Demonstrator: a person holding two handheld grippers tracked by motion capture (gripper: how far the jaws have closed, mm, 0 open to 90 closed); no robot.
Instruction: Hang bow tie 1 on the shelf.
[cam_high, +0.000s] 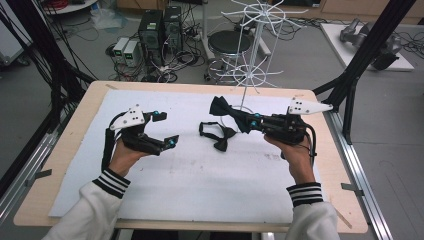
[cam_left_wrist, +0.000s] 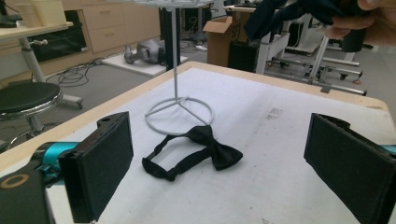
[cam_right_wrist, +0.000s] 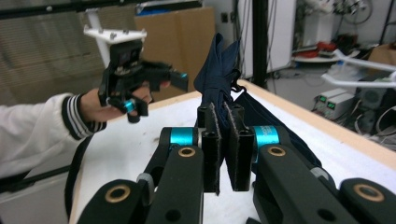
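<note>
Nearest you, your two white sleeves with black-and-white striped cuffs come in at the bottom of the high view, cut off by its edge.

Your left gripper (cam_high: 166, 129) hovers over the left part of the white sheet (cam_high: 200, 190) that covers the wooden table (cam_high: 42, 195). Its jaws stand wide apart with nothing between them. In the left gripper view both black pads (cam_left_wrist: 100, 163) frame the bare sheet, and the right one is cut off at the picture's edge.

Your right gripper (cam_right_wrist: 223, 144) has its jaws pressed together on a dark navy fabric bow tie (cam_right_wrist: 219, 70), pinching one folded end. The cloth rises above the pads, and more of it trails down behind the jaws, where they hide its lower part. From the high view you see this tie (cam_high: 227, 111) held above the sheet, right of centre. Its colour reads almost black there, and the gripper's body covers the pinched end.

A black bow tie with its neck strap looped (cam_left_wrist: 194, 154) lies flat on the sheet between your two grippers, just in front of the stand's ring base and apart from it.

Farther off, the white wire display stand (cam_high: 248, 60) rises from near the table's far edge. Its thin arms blur against the floor clutter, and in the left gripper view its top is cut off.
</note>
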